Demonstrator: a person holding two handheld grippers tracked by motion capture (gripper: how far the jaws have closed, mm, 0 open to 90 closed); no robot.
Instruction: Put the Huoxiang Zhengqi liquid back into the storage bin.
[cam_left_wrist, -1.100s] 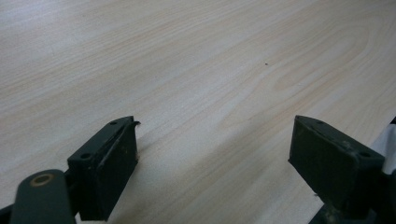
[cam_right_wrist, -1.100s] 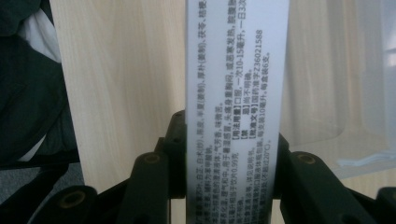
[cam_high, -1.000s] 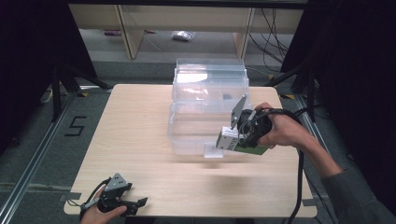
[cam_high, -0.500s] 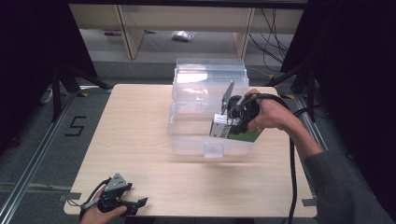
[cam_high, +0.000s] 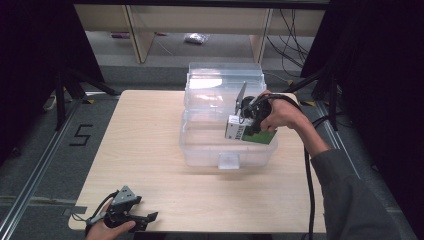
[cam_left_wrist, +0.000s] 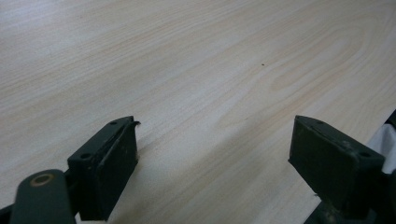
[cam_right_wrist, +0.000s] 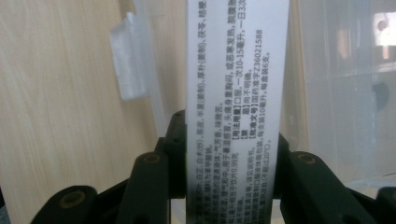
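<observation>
The right gripper (cam_high: 239, 127) held a small box (cam_high: 250, 134) over the clear bin (cam_high: 227, 150). The left gripper (cam_high: 135, 216) sat at the desk's (cam_high: 150, 140) near left corner, fingers (cam_left_wrist: 109, 163) wide.

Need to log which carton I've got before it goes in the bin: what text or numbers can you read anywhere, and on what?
"Z36021588", beside "10-15": white side of the carton clamped in the right gripper; its other Chinese print is too blurred to quote.
"5": floor left of the table.

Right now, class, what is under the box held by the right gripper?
The box, clamped in the right gripper, hangs over the open clear bin. Through its clear walls the bin's visible part looks empty; the floor directly beneath the box is covered by it.
</observation>
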